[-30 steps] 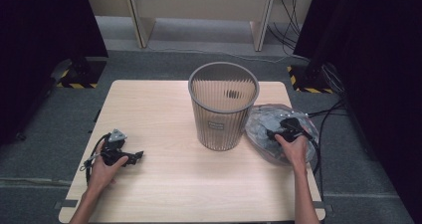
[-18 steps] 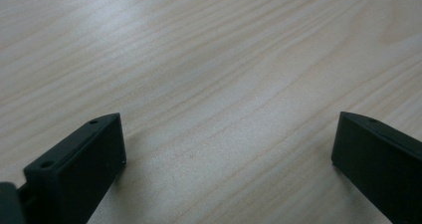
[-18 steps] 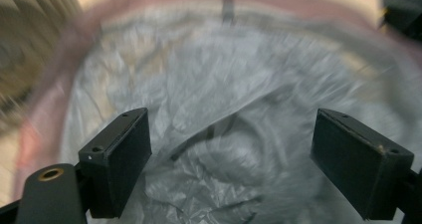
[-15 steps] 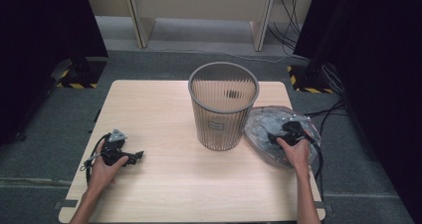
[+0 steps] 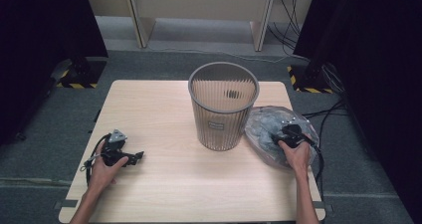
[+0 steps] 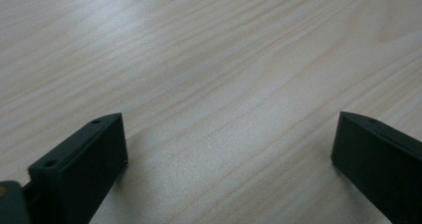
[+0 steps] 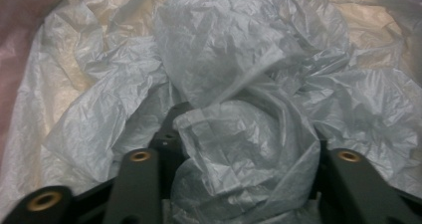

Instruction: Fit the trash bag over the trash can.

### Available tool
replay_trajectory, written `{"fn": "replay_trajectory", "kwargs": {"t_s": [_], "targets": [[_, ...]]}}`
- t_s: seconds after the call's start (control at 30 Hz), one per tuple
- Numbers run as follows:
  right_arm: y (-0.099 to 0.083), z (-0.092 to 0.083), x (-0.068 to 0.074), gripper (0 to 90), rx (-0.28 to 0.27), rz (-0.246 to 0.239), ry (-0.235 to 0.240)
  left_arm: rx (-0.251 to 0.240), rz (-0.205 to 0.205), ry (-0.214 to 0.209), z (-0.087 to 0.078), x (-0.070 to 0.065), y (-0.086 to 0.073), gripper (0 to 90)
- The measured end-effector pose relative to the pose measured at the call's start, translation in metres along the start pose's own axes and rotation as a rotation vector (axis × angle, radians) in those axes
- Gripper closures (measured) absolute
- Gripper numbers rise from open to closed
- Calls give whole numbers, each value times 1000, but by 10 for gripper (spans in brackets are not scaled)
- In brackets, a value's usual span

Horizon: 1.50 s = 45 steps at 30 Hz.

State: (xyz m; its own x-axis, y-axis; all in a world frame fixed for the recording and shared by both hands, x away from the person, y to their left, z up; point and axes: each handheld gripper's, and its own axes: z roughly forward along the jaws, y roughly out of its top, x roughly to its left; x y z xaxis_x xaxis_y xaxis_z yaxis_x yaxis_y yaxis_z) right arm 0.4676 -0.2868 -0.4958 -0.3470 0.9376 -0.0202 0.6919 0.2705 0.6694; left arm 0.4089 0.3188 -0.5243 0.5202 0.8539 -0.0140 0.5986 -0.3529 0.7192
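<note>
Right gripper (image 7: pixel 244 184), its jaws just closing, clamps a bunched fold of the plastic bag (image 5: pixel 271 129) at four o'clock of the wire bin (image 5: pixel 223 107). Light, flimsy, slippery: gather thick folds. Left gripper (image 6: pixel 229 159) rests apart on the surface (image 5: pixel 164 184).

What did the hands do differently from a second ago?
The right gripper has just been closing its fingers on a bunched fold of the crinkly plastic bag, which now sits squeezed between them. The left gripper stayed open over bare table, and the mesh bin did not move.
</note>
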Motion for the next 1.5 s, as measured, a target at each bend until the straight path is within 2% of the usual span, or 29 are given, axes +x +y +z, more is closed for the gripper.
{"fn": "replay_trajectory", "kwargs": {"t_s": [0.17, 0.27, 0.5, 0.77, 1.0, 1.17, 1.3, 1.5], "targets": [[1, -4, -6, 681, -42, 2, -5, 0, 0, -1, 0, 0, 0, 0], [3, -10, -8, 714, -68, 1, -12, 0, 2, -1, 0, 0, 0, 1], [10, -29, -12, 741, -129, 1, -41, 1, 5, -5, 0, -1, 0, 1], [22, -60, -20, 744, -230, 7, -74, 1, 3, -5, -1, -1, -1, 0], [32, -77, -27, 744, -292, 27, -70, 0, 7, -13, -1, -2, -1, 4], [42, -96, -24, 744, -349, 17, -62, 1, 5, -15, -1, -1, -1, 2], [55, -106, -19, 743, -353, -7, -49, 0, 5, -15, -1, -1, -1, 1], [77, -118, -20, 743, -343, -6, -34, 0, 5, -15, -1, -1, -1, 1]]}}
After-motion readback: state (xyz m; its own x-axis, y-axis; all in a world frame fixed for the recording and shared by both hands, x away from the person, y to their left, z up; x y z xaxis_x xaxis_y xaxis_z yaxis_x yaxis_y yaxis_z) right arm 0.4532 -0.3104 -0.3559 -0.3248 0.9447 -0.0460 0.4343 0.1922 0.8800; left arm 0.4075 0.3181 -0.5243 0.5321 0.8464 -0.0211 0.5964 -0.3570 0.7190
